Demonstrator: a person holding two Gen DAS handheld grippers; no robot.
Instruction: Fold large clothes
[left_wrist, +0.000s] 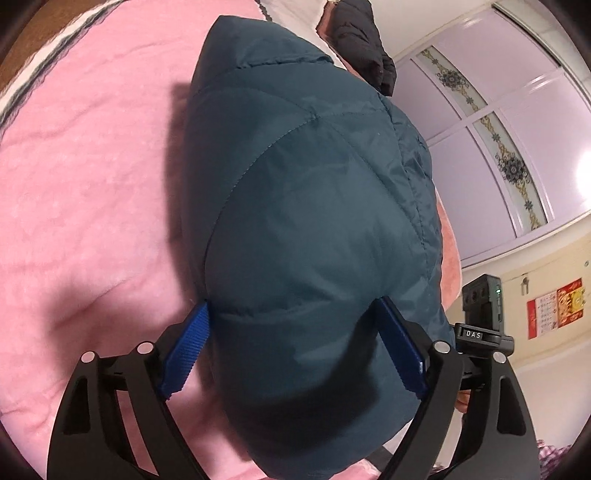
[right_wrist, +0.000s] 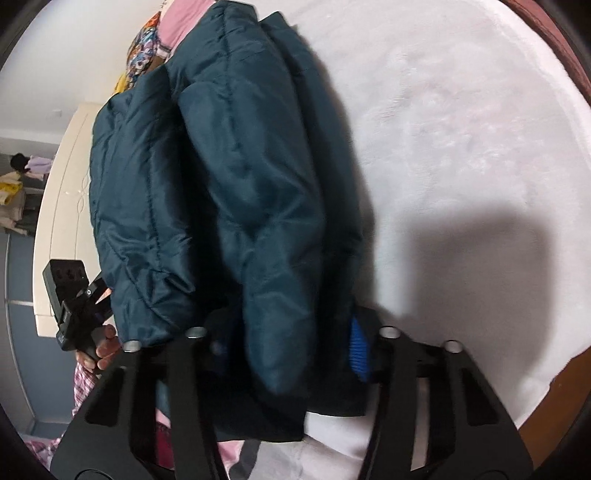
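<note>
A dark teal quilted puffer jacket hangs bunched above a pink bed blanket. My left gripper has its blue-padded fingers on both sides of the jacket's thick bulk, clamped on it. In the right wrist view the same jacket hangs in folds over the pale blanket. My right gripper holds another part of it between its fingers; one blue pad shows, the other is hidden by fabric.
A black garment lies at the far end of the bed. A lilac wardrobe stands at the right. The other gripper's camera unit shows beside the jacket, as does my hand on the other gripper. Colourful clothes lie beyond.
</note>
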